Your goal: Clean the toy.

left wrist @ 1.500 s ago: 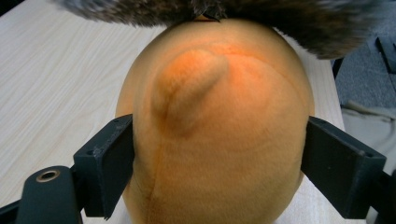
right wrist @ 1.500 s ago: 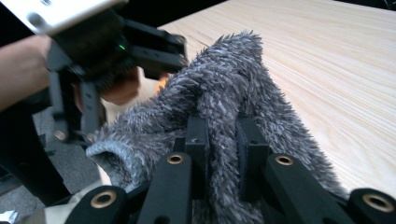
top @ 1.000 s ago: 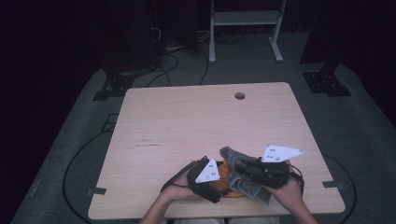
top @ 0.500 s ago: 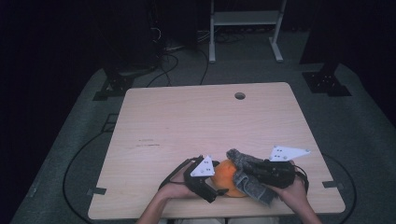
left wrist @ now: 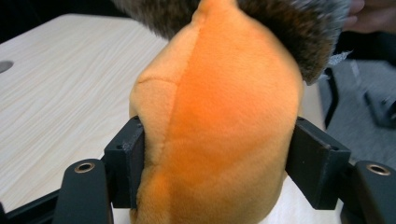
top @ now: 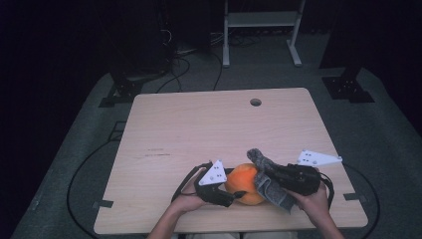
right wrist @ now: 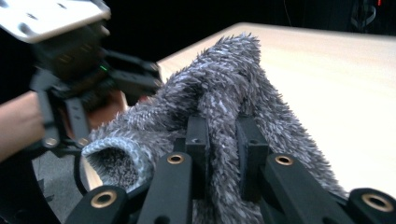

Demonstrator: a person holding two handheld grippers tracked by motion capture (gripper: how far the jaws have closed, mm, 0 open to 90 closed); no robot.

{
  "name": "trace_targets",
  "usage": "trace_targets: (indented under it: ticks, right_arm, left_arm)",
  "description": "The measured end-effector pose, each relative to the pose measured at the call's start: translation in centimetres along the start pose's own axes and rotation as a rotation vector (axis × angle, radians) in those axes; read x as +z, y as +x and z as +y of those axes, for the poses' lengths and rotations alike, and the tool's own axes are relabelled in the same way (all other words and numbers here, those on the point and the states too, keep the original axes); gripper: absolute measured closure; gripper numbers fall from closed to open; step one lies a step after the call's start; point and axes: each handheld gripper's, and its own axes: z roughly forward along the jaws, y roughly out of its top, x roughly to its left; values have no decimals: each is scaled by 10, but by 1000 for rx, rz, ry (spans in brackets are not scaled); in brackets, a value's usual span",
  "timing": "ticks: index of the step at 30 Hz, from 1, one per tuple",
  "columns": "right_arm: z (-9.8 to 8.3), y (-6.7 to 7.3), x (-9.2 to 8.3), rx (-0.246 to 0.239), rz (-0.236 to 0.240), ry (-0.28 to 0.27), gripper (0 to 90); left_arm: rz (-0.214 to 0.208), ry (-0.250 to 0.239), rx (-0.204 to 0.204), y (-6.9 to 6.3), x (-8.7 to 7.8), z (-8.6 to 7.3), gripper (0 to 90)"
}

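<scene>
1. At the near edge of the surface (top: 199,124): the left gripper (top: 234,195), its jaws just closed in from wide, their pads now set against both flanks of the orange plush toy (top: 244,183) at mid-width.
2. Orange plush toy, near centre of the front edge, between the two grippers. Judged light, soft and compressible; the pile is smooth and a shallow pinch may slip, so hold across the stuffed body beside the seam, as the left gripper view shows (left wrist: 219,126).
3. Right gripper (top: 268,180), just right of the toy: jaws nearly together, pinching a fold of the grey fuzzy sock (right wrist: 219,107).
4. Grey fuzzy sock, draped against the toy's right and upper side, open cuff hanging near. Judged limp and stretchy with grippy pile; best taken at the cuff rim.
5. Farther off: bare wood with a cable hole (top: 256,102).
</scene>
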Motion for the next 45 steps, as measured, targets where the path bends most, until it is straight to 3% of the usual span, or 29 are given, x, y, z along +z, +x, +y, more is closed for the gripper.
trace_targets:
  ticks: [2,4,7,10,12,16,18,21,24,26,30,32,35,38,40,45]
  right_arm:
    - [-10,-8,6,27,0,23,774]
    - [-16,-16,7,88,28,9,773]
    - [-18,-19,5,69,-22,29,775]
    - [-20,-24,3,64,-78,66,778]
    - [-16,-22,-3,67,-76,29,780]
    - [5,6,-11,-22,-31,-52,779]
    - [10,20,-4,-68,-23,-41,777]
    - [6,26,8,-124,-69,16,776]
    - [-4,12,8,-47,-50,19,776]
    - [-8,6,7,-41,-80,31,776]
    - [-12,-3,5,-13,-88,28,775]
    - [-14,-7,5,10,-85,22,775]
    - [-17,-13,3,19,-120,36,774]
    - [-17,-21,-3,38,-154,50,775]
    - [-15,-20,-8,41,-161,24,776]
    - [3,3,-12,-53,-119,-36,775]
  left_arm:
    - [-5,2,-8,1,0,-2,295]
    - [-3,4,-14,2,0,-1,295]
    - [-2,7,-13,1,-2,2,296]
    - [-8,-21,-20,3,-11,6,296]
    - [-9,-28,-22,4,-17,9,296]
    - [16,-5,-5,4,-18,13,296]
    - [8,24,-8,2,-13,12,296]
    - [9,47,4,1,-10,7,285]
    - [-18,23,-30,6,-8,2,198]
    - [-29,-3,-62,10,-11,-1,165]
    - [-10,-8,-90,15,-9,-5,108]
    - [10,-32,-86,12,-2,-7,133]
    - [36,-74,-67,6,-2,-4,318]
    - [28,-91,-58,4,-7,3,365]
    - [12,-92,-52,3,-10,6,373]
    - [-6,-95,-46,0,-11,9,372]
